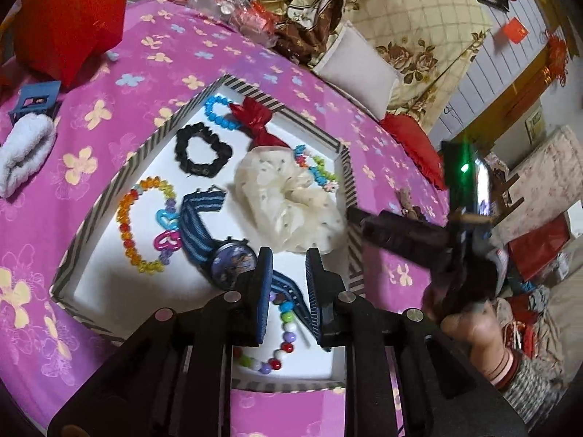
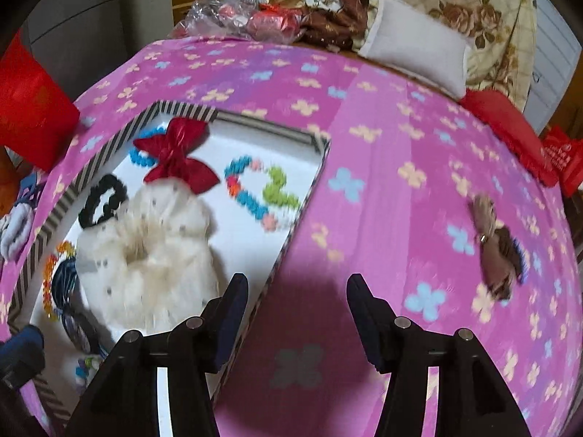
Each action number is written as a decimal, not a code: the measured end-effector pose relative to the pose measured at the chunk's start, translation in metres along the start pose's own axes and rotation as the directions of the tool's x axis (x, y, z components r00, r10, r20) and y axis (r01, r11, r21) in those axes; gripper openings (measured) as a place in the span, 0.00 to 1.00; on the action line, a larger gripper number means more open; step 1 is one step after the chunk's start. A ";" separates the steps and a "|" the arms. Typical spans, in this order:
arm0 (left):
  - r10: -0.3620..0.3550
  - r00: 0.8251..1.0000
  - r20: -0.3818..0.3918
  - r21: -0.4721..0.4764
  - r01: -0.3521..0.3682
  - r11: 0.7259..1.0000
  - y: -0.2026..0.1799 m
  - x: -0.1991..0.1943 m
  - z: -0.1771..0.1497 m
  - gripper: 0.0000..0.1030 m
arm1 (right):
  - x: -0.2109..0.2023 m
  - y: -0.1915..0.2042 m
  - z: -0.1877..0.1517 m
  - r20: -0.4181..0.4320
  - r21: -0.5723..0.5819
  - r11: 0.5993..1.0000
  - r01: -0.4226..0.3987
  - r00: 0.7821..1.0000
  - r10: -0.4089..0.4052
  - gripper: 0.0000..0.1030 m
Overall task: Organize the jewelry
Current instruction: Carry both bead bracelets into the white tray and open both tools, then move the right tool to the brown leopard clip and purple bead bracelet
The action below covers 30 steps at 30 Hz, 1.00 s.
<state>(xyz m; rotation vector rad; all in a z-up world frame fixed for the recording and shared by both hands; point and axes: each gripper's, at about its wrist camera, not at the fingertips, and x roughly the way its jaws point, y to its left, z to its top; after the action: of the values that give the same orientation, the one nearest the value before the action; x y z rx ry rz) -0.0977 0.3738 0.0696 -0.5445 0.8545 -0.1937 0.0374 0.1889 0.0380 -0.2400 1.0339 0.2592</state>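
Hovering with the left tool (image 1: 288, 266) low over the striped tray (image 1: 153, 138), pads only a narrow slit apart, pinching nothing. Through the slit, a glimpse of the strap of the blue-striped watch (image 1: 231, 264), and just below it the pastel bead bracelet (image 1: 286, 322).

Spread wide at the right tool (image 2: 297, 291), empty, poised over the bare pink bedspread (image 2: 382, 109) just outside the tray's rim.

Further out, inside the tray: cream scrunchie (image 1: 288, 200), black scrunchie (image 1: 202, 153), red bow (image 1: 260, 120), orange bead bracelet (image 1: 127, 225). Well apart on the bedspread, off to the right: brown hair bow (image 2: 495, 244), seemingly the one piece not yet put away.

Likely next: reaching right for that bow.

Worth guarding against:
- Snagging the watch strap or the beads on lifting the left tool, with so little gap and both lying right under the pads; could drag them out of place.
- Clipping the tray rim with the right tool and shoving the whole tray.
- Pinching bedspread cloth along with the soft, flat bow, or catching only a loose edge and dropping it short of the tray.
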 end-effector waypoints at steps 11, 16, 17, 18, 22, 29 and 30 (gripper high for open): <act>-0.002 1.000 0.003 0.055 0.002 0.998 -0.022 0.012 0.000 0.16 | -0.004 0.002 -0.005 -0.023 -0.002 0.999 -0.053 0.998 0.053 0.29; -0.044 0.999 0.013 0.080 0.043 0.996 -0.035 0.013 -0.001 0.27 | -0.026 -0.055 -0.009 0.047 0.118 0.993 -0.026 0.999 0.020 0.54; -0.052 0.999 0.013 0.085 0.051 0.995 -0.039 0.013 -0.003 0.30 | -0.029 -0.077 -0.008 0.057 0.132 0.991 0.033 0.998 -0.041 0.54; -0.064 0.998 0.013 0.100 0.062 0.993 -0.046 0.013 -0.007 0.31 | -0.030 -0.090 -0.007 0.057 0.143 0.987 0.068 0.995 -0.077 0.54; -0.103 0.995 -0.006 0.176 0.102 0.979 -0.071 0.017 -0.019 0.33 | -0.026 -0.176 0.005 0.036 0.246 0.942 0.231 0.968 -0.247 0.54; -0.102 0.992 -0.076 0.247 0.118 0.962 -0.093 0.043 -0.031 0.34 | 0.024 -0.270 0.039 -0.057 0.411 0.875 0.254 0.966 -0.253 0.45; -0.094 0.992 -0.086 0.251 0.113 0.961 -0.094 0.048 -0.031 0.34 | 0.034 -0.274 0.042 -0.071 0.421 0.874 0.242 0.969 -0.235 0.44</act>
<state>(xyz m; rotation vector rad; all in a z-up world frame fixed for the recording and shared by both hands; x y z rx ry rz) -0.0855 0.2643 0.0713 -0.3418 0.8579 -0.4165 0.1765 -0.0534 0.0493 0.0311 1.0403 -0.1982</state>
